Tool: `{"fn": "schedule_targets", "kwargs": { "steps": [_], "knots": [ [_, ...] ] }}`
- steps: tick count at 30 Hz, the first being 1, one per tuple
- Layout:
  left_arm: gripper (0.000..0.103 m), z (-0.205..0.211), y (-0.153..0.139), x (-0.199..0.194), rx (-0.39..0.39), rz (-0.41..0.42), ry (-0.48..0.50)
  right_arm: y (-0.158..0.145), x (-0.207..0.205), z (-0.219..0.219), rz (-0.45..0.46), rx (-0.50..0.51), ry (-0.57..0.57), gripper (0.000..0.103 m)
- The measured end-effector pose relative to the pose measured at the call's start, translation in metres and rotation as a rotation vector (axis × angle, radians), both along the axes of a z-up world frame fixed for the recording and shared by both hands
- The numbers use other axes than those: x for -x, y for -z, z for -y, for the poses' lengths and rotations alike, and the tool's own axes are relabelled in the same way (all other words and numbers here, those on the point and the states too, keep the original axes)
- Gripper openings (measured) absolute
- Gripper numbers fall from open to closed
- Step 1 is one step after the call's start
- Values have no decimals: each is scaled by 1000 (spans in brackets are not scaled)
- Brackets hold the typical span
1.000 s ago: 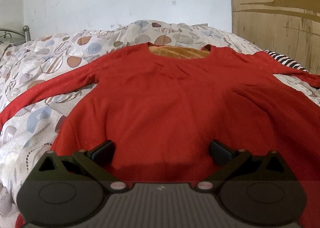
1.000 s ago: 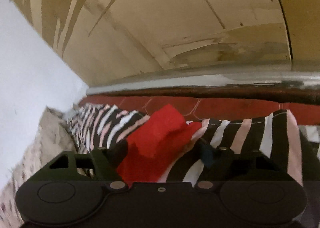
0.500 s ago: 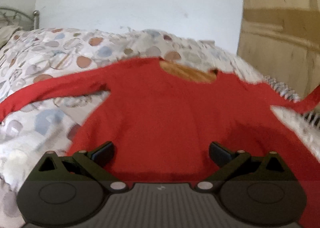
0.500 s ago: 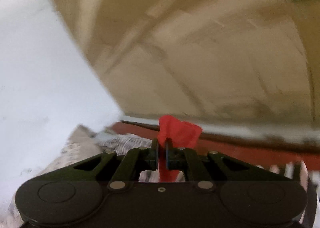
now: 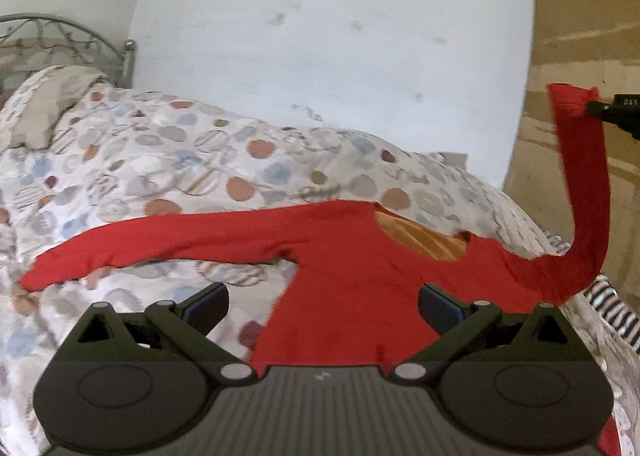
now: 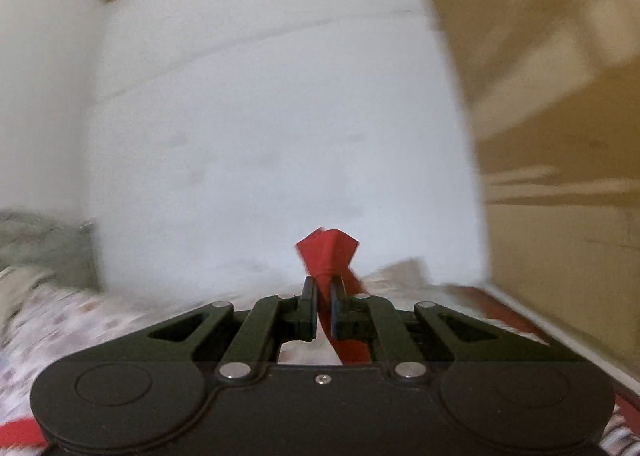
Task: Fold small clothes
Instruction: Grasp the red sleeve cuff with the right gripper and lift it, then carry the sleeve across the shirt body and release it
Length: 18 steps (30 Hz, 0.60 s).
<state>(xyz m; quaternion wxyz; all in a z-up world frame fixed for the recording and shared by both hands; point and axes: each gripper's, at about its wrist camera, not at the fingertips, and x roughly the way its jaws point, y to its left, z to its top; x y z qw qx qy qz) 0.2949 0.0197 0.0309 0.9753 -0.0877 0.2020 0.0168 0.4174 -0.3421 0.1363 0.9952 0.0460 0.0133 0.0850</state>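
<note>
Right wrist: right claw (image 6: 323,288) pinches sleeve cuff (image 6: 326,252) | surroundings blurred

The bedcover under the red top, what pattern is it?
The bedcover is white with brown, blue and striped circles, clearest in the left wrist view.

Soft, even daylight in both views, no glare, only faint shadows; strong fisheye bending with dark corners at the frame edges; left wrist view fairly sharp at centre, bedspread (image 5: 168,175) pattern smeared lower left; right wrist view heavily motion-blurred across wall (image 6: 280,135) and wooden panel (image 6: 560,115), near black hand-held gripper (image 6: 324,296) body crisp.
</note>
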Motion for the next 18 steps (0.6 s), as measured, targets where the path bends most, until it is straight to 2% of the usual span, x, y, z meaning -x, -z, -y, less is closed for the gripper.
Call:
{"fn": "schedule_targets", "kwargs": {
  "steps": [4, 8, 13, 15, 18],
  "knots": [
    [103, -18, -6, 9, 27, 22, -87, 10, 14, -67, -41, 81, -184, 5],
    [103, -28, -9, 18, -26, 67, -193, 42, 34, -130, -129, 204, -331, 5],
    [103, -35, -6, 18, -77, 63, -236, 116, 67, -184, -244, 461, -449, 5],
    [103, -37, -2, 16, -74, 46, -229, 141, 80, -197, -253, 569, -491, 5],
    [103, -38, 5, 12, -64, 19, -227, 162, 97, -208, -229, 695, -524, 6]
  ]
}}
